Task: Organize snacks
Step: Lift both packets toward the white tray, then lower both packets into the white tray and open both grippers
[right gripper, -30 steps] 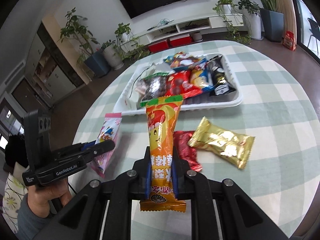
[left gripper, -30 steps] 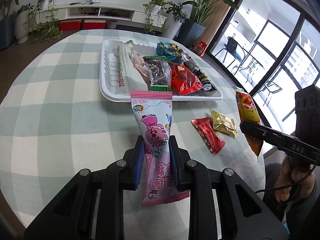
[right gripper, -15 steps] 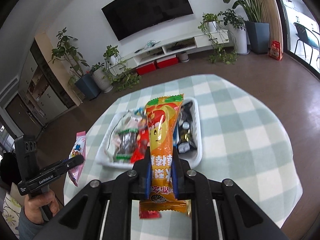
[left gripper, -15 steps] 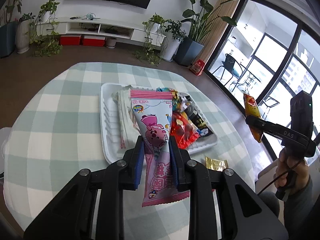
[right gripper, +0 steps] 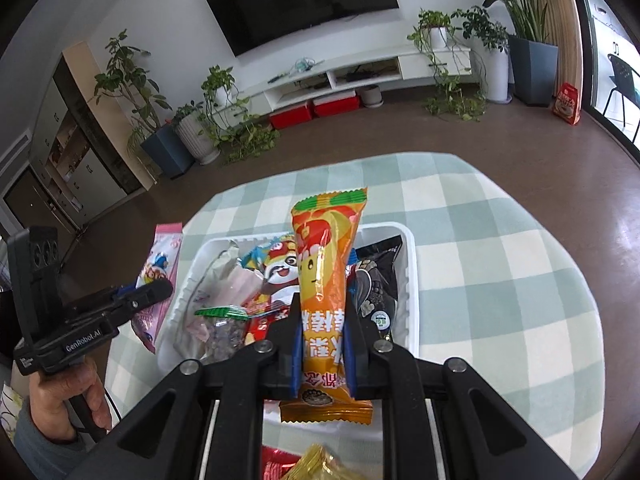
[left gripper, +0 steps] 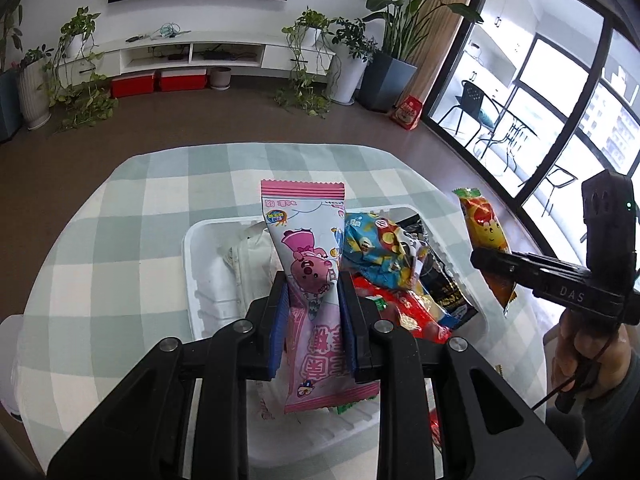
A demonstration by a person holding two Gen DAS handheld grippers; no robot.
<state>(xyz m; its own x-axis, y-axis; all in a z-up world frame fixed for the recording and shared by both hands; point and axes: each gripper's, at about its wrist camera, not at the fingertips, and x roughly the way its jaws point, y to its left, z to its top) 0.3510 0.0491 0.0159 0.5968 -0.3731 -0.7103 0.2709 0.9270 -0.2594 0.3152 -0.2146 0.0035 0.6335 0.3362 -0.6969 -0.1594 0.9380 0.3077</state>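
Pink wrapper fills the near centre of the left wrist view: the left gripper is clamped across the lower half of a pink snack packet, its blue-padded fingers pressing both long edges while the crimped top stands clear above them and the bottom seal hangs behind the pads. From the right wrist view, the right gripper is closed the same way on an orange snack packet, gripped about a third of the way up, green-edged top pointing away from the camera. Both packets are held in the air above the near end of a white tray, which sits on a table covered with a green-and-white checked cloth. Inside the tray lie a blue cartoon packet, a red packet, a black packet along the right wall and pale wrappers at the left. A gold packet and a red one beside it rest on the cloth at the near edge, outside the tray. Beyond the table are a brown floor, potted plants, a low white TV cabinet and a wall-mounted television.
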